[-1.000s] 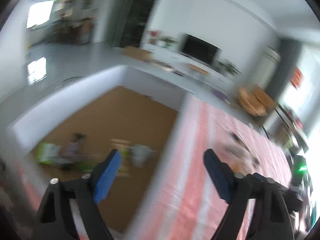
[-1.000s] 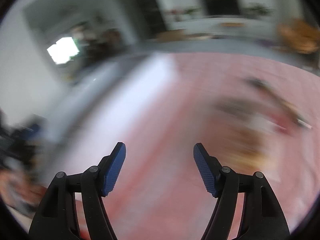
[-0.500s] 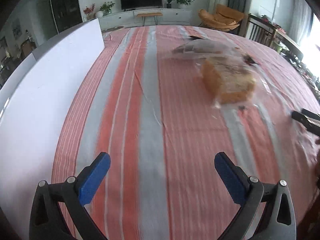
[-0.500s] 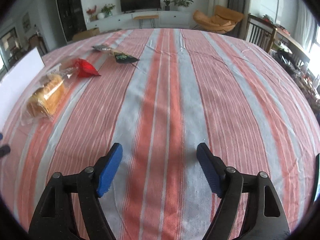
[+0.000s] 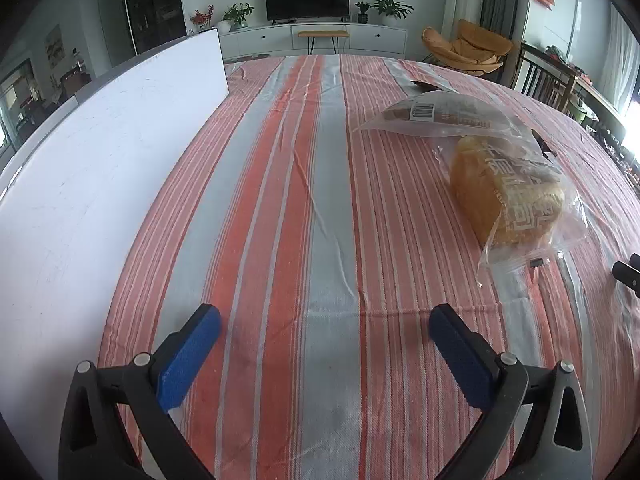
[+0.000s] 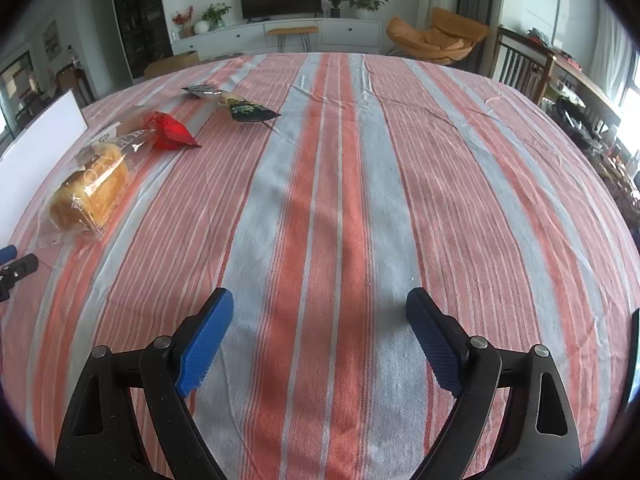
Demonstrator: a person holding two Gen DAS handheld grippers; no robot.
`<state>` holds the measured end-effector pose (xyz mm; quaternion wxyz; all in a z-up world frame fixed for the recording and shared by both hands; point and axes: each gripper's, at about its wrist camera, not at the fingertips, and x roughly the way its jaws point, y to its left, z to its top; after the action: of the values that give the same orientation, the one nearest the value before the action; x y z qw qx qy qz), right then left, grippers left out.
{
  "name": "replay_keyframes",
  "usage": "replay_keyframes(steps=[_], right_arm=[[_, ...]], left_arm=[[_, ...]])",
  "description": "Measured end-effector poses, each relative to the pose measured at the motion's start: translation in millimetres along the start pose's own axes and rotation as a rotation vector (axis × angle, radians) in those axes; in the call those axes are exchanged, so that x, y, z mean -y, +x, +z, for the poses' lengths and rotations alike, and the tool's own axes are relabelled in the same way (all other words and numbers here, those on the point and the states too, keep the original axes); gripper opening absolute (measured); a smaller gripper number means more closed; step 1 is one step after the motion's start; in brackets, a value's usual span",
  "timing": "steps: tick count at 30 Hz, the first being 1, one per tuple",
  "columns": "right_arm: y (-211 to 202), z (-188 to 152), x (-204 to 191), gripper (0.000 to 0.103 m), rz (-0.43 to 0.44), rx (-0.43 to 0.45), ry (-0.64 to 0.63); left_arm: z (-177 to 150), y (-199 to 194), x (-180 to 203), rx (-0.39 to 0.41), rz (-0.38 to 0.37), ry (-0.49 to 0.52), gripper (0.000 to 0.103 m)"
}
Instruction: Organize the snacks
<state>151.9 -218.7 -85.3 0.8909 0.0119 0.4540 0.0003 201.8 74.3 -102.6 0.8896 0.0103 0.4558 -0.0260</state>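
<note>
Snacks lie toward the left side of the striped surface, four that I can count from the right wrist view: a bread loaf in a clear bag, a red packet just beyond it and touching the bag's far end, a dark packet farther back, and a silvery one at its far tip, nearest the far edge. From the left wrist view the bread loaf sits near the right edge of the picture. A clear bag with a barcode label lies just behind it, touching or overlapping; I cannot tell whether it is a separate snack or part of the loaf's wrapper. Only a dark tip of another packet shows past it. The print on the wrappers is too distorted to read.

A white board stands upright along the surface's left edge; its near end is cut off by the frame.

The left hand-held gripper is spread wide with nothing between its blue pads, hanging over bare cloth near the front edge, the loaf well off to its right. The right hand-held gripper is also wide and its jaws are opening further, nothing between them, only striped cloth below. Each shows as a sliver at the edge of the other's view: the left one's tip just in front of the loaf.

One loaf, one board, two hand-held grippers.
</note>
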Motion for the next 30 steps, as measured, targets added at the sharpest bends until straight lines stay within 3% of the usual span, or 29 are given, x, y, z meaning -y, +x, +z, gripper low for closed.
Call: replay_keyframes(steps=[30], right_arm=[[2.9,0.3,-0.8,0.092,0.004,0.000,0.002]], left_arm=[[-0.8,0.0,-0.3,0.001,0.000,0.000,0.103]])
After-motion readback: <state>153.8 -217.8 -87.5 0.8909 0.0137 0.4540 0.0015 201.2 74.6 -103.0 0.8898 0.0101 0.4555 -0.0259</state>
